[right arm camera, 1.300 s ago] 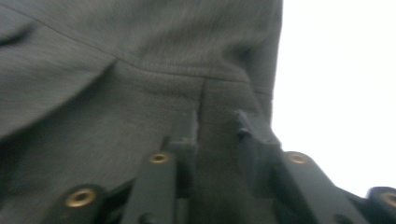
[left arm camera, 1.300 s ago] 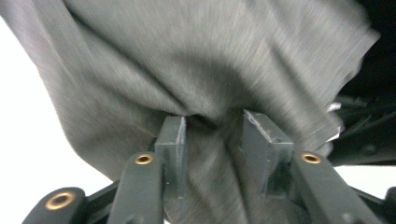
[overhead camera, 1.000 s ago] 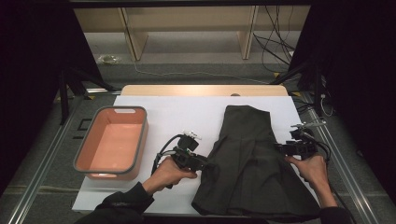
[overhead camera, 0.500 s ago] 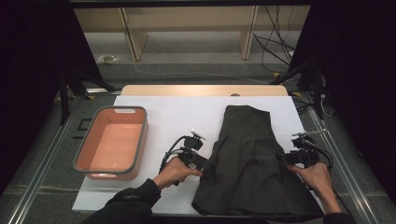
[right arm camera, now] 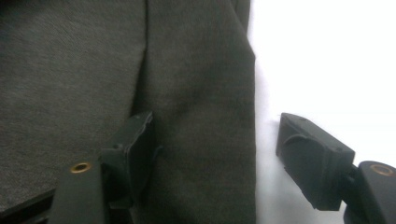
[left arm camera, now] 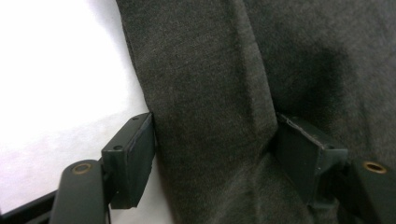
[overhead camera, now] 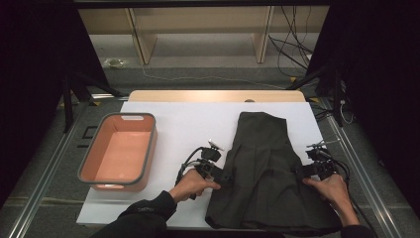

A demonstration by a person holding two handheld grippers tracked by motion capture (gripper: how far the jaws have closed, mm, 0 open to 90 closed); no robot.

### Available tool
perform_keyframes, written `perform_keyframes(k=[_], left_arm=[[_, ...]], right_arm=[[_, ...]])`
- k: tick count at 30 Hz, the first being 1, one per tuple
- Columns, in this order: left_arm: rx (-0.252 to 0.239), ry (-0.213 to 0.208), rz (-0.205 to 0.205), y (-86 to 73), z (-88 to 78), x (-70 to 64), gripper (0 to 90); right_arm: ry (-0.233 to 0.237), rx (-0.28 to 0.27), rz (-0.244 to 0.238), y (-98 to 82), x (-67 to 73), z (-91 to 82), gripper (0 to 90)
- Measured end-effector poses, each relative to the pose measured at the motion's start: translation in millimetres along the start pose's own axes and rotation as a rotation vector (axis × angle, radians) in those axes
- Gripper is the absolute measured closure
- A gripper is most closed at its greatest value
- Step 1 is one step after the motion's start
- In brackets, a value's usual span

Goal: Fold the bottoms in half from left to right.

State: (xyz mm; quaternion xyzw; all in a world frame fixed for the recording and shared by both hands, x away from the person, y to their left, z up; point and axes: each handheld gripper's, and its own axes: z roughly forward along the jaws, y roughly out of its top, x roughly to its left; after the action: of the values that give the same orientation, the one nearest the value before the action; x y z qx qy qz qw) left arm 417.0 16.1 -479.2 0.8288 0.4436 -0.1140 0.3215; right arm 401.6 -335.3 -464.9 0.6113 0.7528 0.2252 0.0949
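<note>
In the high view a dark grey garment (overhead camera: 267, 173) lies flat on the right half of the white bench (overhead camera: 188, 124), narrow end away from the person and wider hem near the front edge, well apart from the salmon-coloured tub (overhead camera: 119, 152) at the left. The left hand (overhead camera: 190, 184) comes in low from the bottom in a dark sleeve, forearm angled toward the middle, and holds the left gripper (overhead camera: 224, 174) level at the garment's left edge; the right hand (overhead camera: 331, 189) reaches in along the right side with its wrist turned inward, the right gripper (overhead camera: 300, 169) at the garment's right edge. In the left gripper view the fingers (left arm camera: 130, 158) stand apart with the cloth's edge and a lengthwise fold between them (one finger over bare bench at the edge, the other on the fabric); their jaws have just been closing a little, and the pads don't pinch the cloth. In the right gripper view the fingers (right arm camera: 313, 156) are spread wide and have just been opening: one rests on the garment (right arm camera: 93, 70), the other stands on white bench clear of the hem edge, so nothing is gripped.
</note>
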Motion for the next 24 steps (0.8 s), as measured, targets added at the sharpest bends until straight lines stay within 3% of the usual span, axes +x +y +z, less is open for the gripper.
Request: perform_keyframes(k=[4,5,6,7,8,10,12,13,17,24], left_arm=[[-0.003,-0.023,-0.008,0.8,2.9,-1.8,34.5],[-0.007,-0.049,-0.016,1.0,4.4,-1.7,37.5],[-0.007,-0.049,-0.016,1.0,4.4,-1.7,41.2],[-0.011,-0.074,-0.023,0.9,6.1,-1.4,45.0],[-0.011,-0.074,-0.023,0.9,6.1,-1.4,48.7],[-0.036,-0.076,-0.028,0.0,6.5,-1.5,60.0],[-0.044,-0.083,-0.038,-0.5,6.1,-0.6,75.2],[-0.054,-0.104,-0.057,-1.1,5.1,0.8,78.3],[-0.072,-0.131,-0.057,-2.0,-0.5,1.7,80.9],[-0.105,-0.135,-0.031,-2.8,-13.9,-0.9,81.7]], right_arm=[[-0.003,0.005,0.002,-0.8,1.8,1.0,29.5],[0.01,0.006,0.007,-1.7,3.9,0.2,34.7],[0.01,0.006,0.007,-1.7,3.9,0.2,34.7],[0.026,0.015,0.007,-2.5,6.2,-0.9,40.9],[0.026,0.015,0.007,-2.5,6.2,-0.9,40.9],[0.027,0.021,-0.005,-3.3,10.3,-1.2,50.1],[0.026,0.024,-0.002,-3.5,11.4,-1.4,53.3],[0.03,0.025,0.006,-4.3,12.2,-1.9,62.4],[0.062,0.019,0.034,-7.1,14.0,-2.5,77.1],[0.106,0.01,0.073,-8.4,16.6,-3.8,81.6]])
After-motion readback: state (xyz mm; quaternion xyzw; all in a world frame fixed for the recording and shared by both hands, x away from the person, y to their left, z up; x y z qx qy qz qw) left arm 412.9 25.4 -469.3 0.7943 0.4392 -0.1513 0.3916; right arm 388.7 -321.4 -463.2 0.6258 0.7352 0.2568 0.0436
